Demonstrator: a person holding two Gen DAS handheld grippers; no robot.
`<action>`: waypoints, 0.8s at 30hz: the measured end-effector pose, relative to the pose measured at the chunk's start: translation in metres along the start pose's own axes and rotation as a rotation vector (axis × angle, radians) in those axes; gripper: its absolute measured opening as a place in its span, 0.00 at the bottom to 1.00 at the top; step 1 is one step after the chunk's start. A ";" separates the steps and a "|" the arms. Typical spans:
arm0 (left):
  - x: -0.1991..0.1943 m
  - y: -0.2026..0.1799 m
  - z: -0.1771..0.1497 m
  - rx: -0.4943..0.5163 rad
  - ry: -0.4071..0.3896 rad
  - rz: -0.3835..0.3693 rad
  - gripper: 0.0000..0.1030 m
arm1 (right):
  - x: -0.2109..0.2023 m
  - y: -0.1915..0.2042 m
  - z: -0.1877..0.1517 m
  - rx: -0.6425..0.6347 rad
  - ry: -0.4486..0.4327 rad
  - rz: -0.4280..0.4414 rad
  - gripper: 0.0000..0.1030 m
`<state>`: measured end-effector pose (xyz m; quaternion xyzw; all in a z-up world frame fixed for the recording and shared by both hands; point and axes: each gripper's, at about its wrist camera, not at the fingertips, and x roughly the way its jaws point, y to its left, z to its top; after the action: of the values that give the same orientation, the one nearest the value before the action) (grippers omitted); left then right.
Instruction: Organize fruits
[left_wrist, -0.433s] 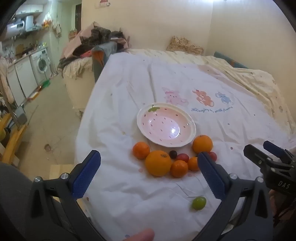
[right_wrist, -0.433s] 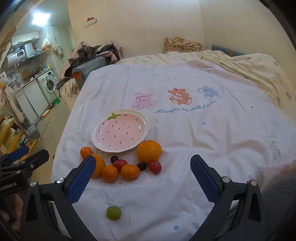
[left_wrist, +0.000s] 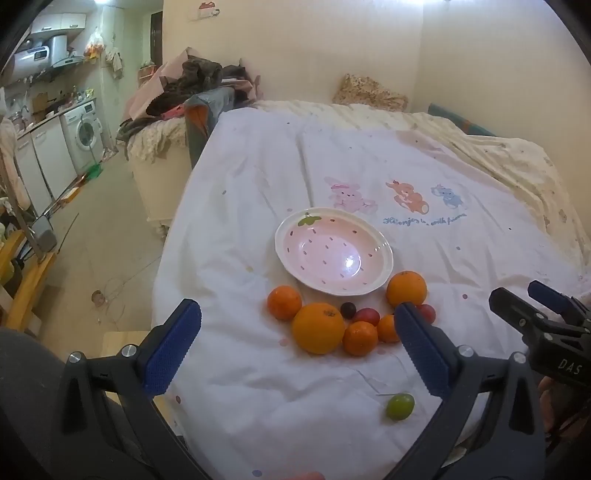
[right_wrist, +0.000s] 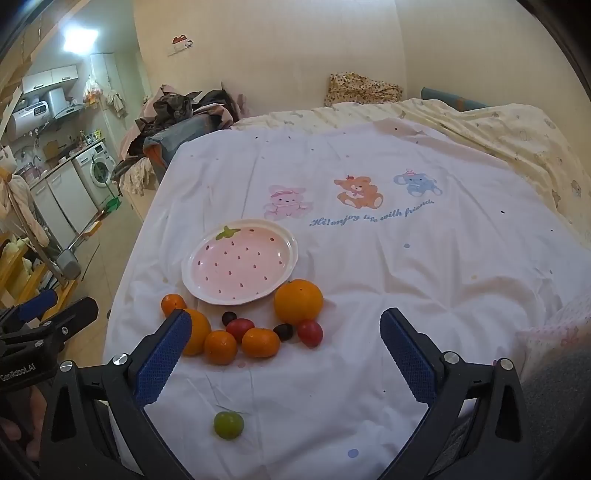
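From my left wrist camera, the left gripper (left_wrist: 297, 345) hangs wide open and empty, the big orange (left_wrist: 318, 328) straight ahead between its fingers, below the plate (left_wrist: 384, 245). From the right wrist camera, my right gripper (right_wrist: 285, 357) also gapes empty; the fruit cluster sits ahead and left, so I judge the left nearer.

I see a glossy glazed ceramic plate (left_wrist: 334, 254) catching a bright highlight at frame centre, on a matt, creased white cotton sheet (left_wrist: 258, 369). Below it, dimpled orange peel (left_wrist: 317, 328) and smooth, shiny small tomatoes (right_wrist: 310, 333). Lower corners: matt black plastic gripper arms, textured blue rubber pads (left_wrist: 171, 347), bright metal screws.
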<state>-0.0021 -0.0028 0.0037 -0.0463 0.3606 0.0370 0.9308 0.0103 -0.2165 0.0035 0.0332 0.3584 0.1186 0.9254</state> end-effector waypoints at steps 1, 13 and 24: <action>-0.001 0.000 0.000 -0.003 -0.001 0.001 1.00 | 0.004 -0.004 -0.001 0.002 0.002 0.006 1.00; 0.000 0.005 0.000 -0.014 -0.001 0.000 1.00 | 0.006 -0.004 -0.001 0.000 0.008 0.001 1.00; -0.001 0.006 -0.001 -0.012 -0.004 0.004 1.00 | 0.009 -0.002 -0.003 -0.004 0.014 0.004 1.00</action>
<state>-0.0040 0.0030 0.0032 -0.0511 0.3586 0.0413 0.9312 0.0149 -0.2161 -0.0048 0.0312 0.3646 0.1213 0.9227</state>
